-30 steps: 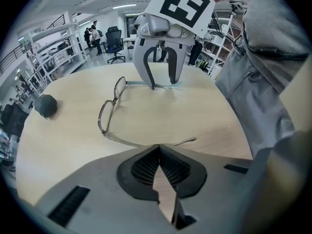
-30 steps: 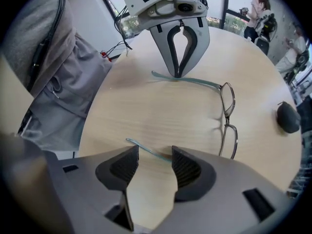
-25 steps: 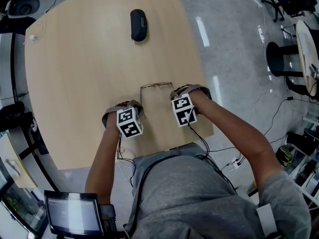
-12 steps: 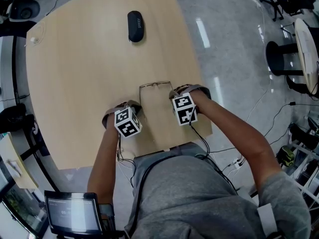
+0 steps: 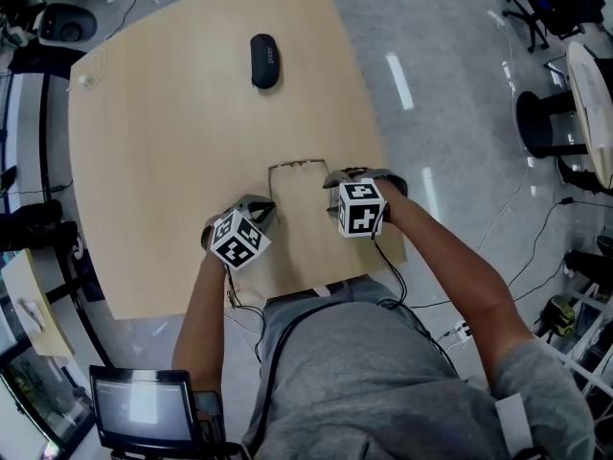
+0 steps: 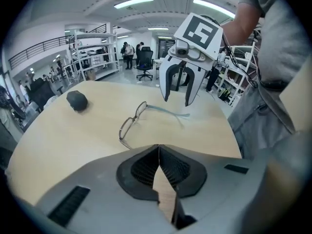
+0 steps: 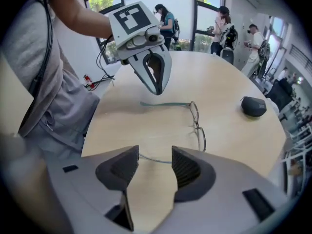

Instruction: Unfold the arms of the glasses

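Thin-rimmed glasses (image 6: 127,127) lie on a pale wooden table (image 5: 163,161), lenses toward 12 o'clock in the head view, both arms spread and running back toward 6 o'clock. The left gripper (image 6: 158,147) sits at the glasses' 8 o'clock, its jaws pressed together on nothing. The right gripper (image 7: 155,156) sits at 4 o'clock — jaws parted, the nearer arm crossing the gap between them. A dark oval case (image 5: 264,61) rests well apart, at 12 o'clock.

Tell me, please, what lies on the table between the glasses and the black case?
Nothing: the table between the glasses and the black case is bare wood, as the head view shows plainly.
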{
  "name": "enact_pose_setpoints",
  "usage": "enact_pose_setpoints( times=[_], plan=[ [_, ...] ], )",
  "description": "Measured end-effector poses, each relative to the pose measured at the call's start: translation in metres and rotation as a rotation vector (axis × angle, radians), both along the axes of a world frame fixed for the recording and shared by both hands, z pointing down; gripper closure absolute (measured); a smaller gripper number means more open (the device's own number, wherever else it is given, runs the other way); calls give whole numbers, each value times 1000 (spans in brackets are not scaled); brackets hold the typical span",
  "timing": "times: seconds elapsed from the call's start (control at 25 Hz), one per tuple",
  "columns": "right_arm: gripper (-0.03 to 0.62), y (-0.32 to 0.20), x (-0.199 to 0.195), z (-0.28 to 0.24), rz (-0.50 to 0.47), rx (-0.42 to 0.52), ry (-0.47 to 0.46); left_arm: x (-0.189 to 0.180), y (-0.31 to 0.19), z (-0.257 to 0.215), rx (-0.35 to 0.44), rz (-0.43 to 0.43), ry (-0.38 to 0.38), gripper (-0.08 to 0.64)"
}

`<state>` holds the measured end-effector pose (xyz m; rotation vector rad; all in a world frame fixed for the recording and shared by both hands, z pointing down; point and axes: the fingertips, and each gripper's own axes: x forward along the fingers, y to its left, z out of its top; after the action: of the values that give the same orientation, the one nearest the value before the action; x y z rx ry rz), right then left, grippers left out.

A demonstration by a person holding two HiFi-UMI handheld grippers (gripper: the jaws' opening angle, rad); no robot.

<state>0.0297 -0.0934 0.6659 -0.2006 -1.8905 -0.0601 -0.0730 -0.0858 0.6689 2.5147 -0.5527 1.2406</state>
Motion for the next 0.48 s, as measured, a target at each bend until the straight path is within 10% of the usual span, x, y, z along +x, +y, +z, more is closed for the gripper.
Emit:
enact_pose_setpoints(
  times=[0.48],
  plan=[
    [384, 5, -26, -211, 402, 48, -502, 4, 16, -215, 292, -305, 205, 554]
  ],
)
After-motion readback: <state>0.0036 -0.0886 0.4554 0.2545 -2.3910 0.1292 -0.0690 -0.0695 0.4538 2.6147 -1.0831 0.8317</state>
